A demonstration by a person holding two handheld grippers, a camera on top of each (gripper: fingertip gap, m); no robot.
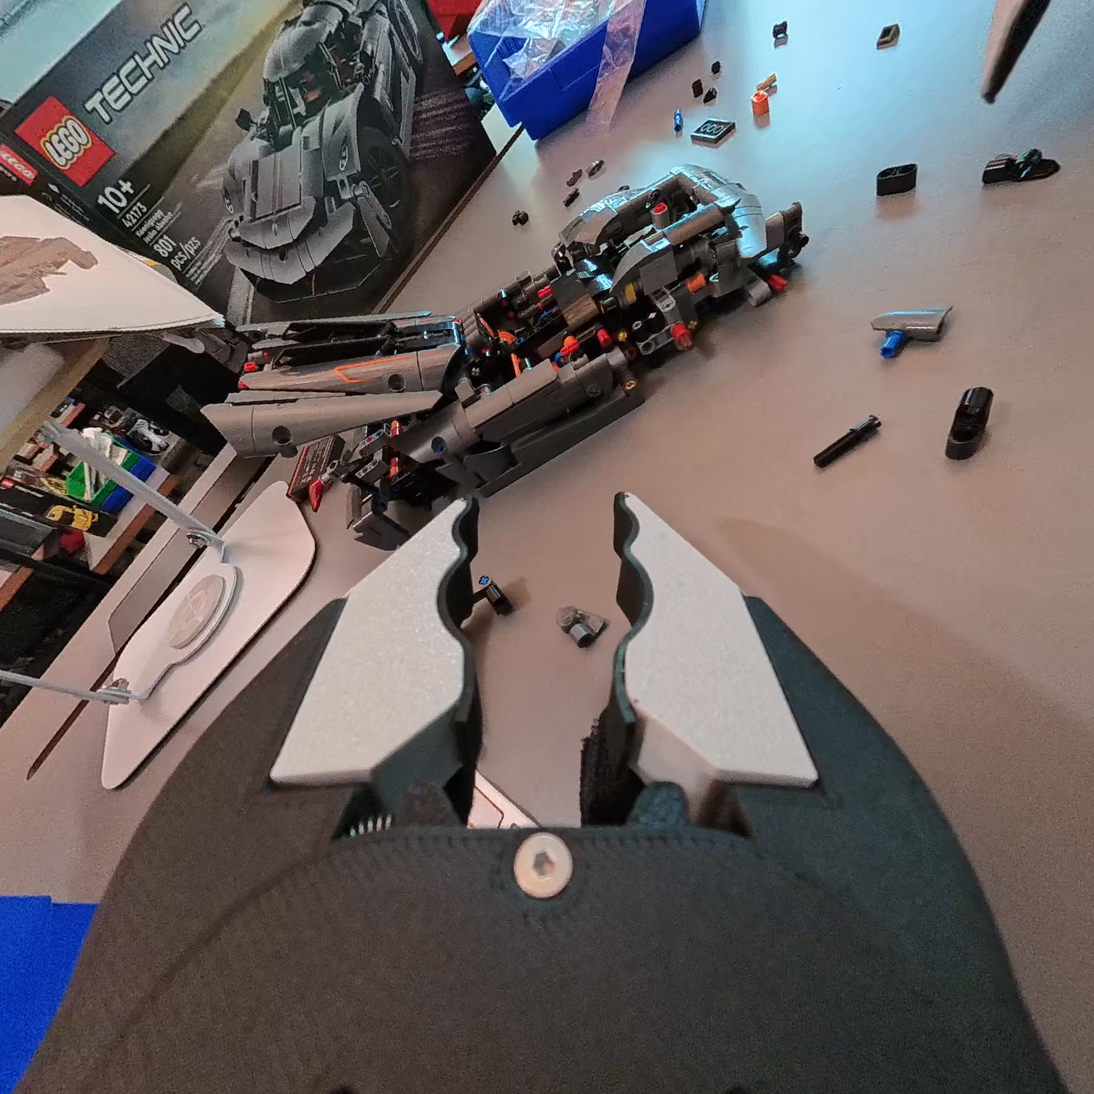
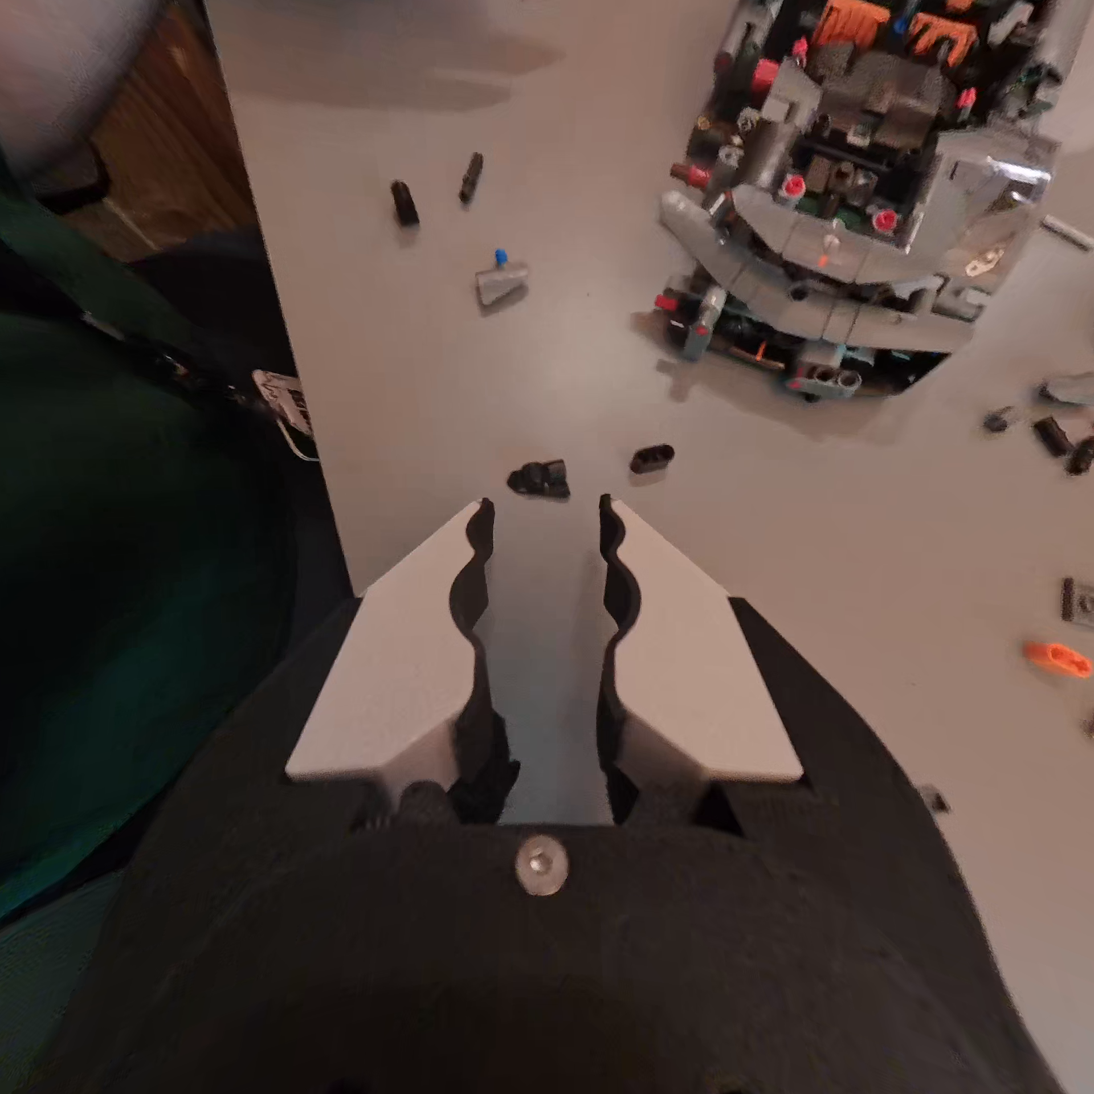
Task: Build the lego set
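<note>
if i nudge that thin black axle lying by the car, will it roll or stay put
The black axle looks slim and rod-shaped, so it will probably roll sideways across the smooth table. It seems light and stiff. A narrow pinch may slip.

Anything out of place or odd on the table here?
Nothing damaged. The half-built car sits among loose pieces scattered over the table, and crumpled plastic bags spill from the blue bin. Both claws are open, empty.
</note>
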